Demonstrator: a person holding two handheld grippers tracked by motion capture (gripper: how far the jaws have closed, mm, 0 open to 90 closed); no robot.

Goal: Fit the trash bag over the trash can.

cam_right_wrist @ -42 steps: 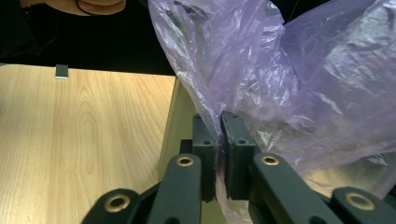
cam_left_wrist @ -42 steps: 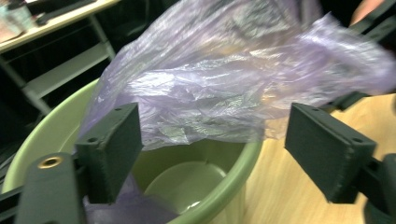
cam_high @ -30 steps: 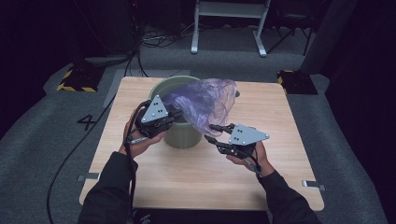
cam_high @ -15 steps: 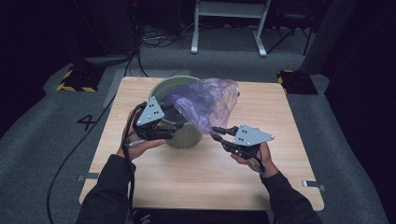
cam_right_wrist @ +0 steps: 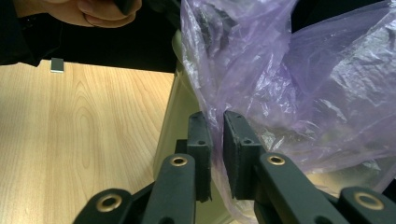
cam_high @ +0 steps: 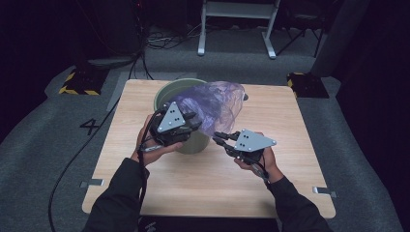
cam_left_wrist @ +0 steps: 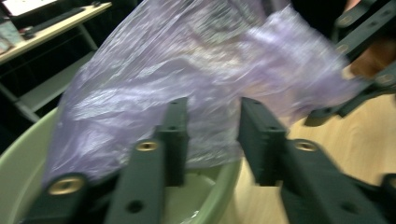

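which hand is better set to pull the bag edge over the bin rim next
Likely the right: its gripper is already pinched on the purple bag beside the green bin. The left gripper has open fingers, bag film between them, unpressed.

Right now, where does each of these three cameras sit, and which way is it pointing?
High view: above the person's side, looking down at the table, both forearms and grippers.
Left gripper view: rides the left gripper, faces the purple plastic bag over the green bin.
Right gripper view: rides the right gripper, jaws pinching the bag.
All share bag and bin.
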